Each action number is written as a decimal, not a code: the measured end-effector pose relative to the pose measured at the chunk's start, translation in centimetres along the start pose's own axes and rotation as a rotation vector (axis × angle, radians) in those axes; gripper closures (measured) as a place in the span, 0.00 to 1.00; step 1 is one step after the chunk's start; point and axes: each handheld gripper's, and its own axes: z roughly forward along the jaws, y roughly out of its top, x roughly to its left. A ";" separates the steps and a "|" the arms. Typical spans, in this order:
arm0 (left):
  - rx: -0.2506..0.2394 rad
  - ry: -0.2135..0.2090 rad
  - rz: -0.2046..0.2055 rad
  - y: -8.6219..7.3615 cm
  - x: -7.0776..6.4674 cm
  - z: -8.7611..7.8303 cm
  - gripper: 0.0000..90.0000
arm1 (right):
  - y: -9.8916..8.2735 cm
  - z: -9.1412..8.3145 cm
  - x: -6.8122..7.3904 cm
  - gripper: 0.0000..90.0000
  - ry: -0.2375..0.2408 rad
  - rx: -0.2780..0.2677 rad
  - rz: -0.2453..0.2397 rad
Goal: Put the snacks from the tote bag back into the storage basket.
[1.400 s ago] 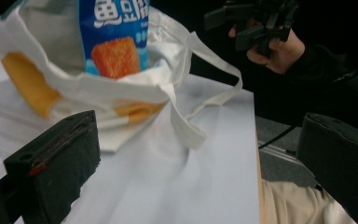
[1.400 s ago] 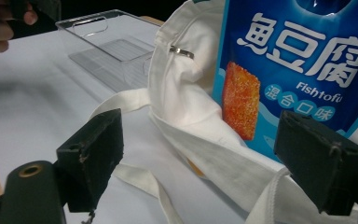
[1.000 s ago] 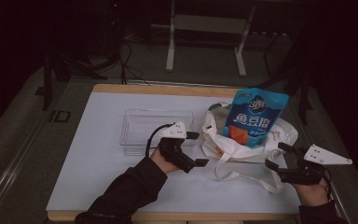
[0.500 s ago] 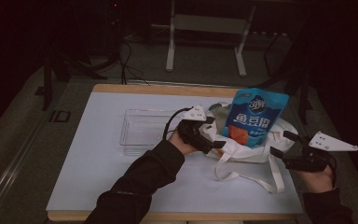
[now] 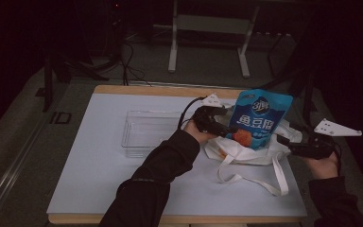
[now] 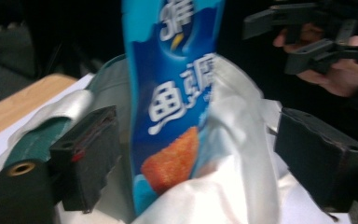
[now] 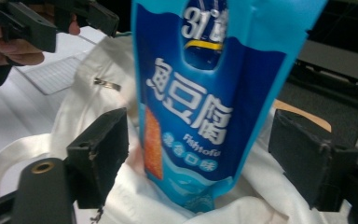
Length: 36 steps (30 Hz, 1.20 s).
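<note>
A blue snack pouch stands upright inside a white tote bag on the right half of the table. My left gripper is at the pouch's left side, open. In the left gripper view its jaws stand wide apart, with the pouch and the tote's rim between and just beyond them. My right gripper is open at the tote's right side. In the right gripper view its gripper frames the pouch without closing on it.
A clear plastic tray lies on the white table top, left of the tote. The tote's handles trail toward the front edge. The left gripper and tray appear beyond the tote in the right gripper view.
My left gripper has moved from the middle of the table away and to the right, up to the pouch's left side. The right gripper has shifted slightly farther back.
</note>
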 end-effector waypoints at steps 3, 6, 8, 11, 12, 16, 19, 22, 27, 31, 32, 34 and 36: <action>0.021 0.034 -0.010 0.4 0.3 1.1 0.18 | -0.2 0.8 -0.7 0.25 -0.010 0.018 0.002; 0.020 0.049 0.016 0.4 0.3 1.9 0.26 | -0.4 1.3 -1.3 0.25 -0.018 0.025 0.013; 0.024 0.057 0.034 0.5 0.2 2.3 0.33 | -0.5 1.8 -1.7 0.26 -0.017 0.028 0.021; 0.028 0.046 0.029 0.6 0.1 3.0 0.41 | -0.6 2.5 -2.2 0.31 0.005 0.031 0.028; 0.035 0.053 0.036 0.6 0.1 3.3 0.43 | -0.6 2.7 -2.2 0.31 0.010 0.034 0.026; 0.068 0.068 0.049 0.5 0.1 4.3 0.46 | -0.5 3.7 -2.2 0.35 0.027 0.053 0.015; 0.063 0.061 0.038 0.6 0.3 4.7 0.48 | -0.2 4.3 -2.3 0.37 0.041 0.054 0.011; 0.061 0.072 0.029 0.6 0.3 5.0 0.50 | 0.0 5.0 -2.4 0.42 0.059 0.075 0.010; 0.061 0.060 0.027 0.6 0.3 5.3 0.59 | 0.3 6.1 -2.4 0.45 0.076 0.088 0.020; 0.071 0.051 0.018 0.7 0.5 5.6 0.66 | 0.4 6.7 -2.2 0.49 0.087 0.090 0.017; 0.073 0.049 0.027 0.7 0.4 5.7 0.67 | 0.4 6.9 -2.1 0.51 0.089 0.090 0.012; 0.082 0.046 0.030 0.7 0.4 5.9 0.68 | 0.5 7.1 -2.0 0.54 0.085 0.087 0.004; 0.081 0.049 0.032 0.8 0.3 6.0 0.73 | 0.5 7.1 -1.9 0.61 0.090 0.087 0.003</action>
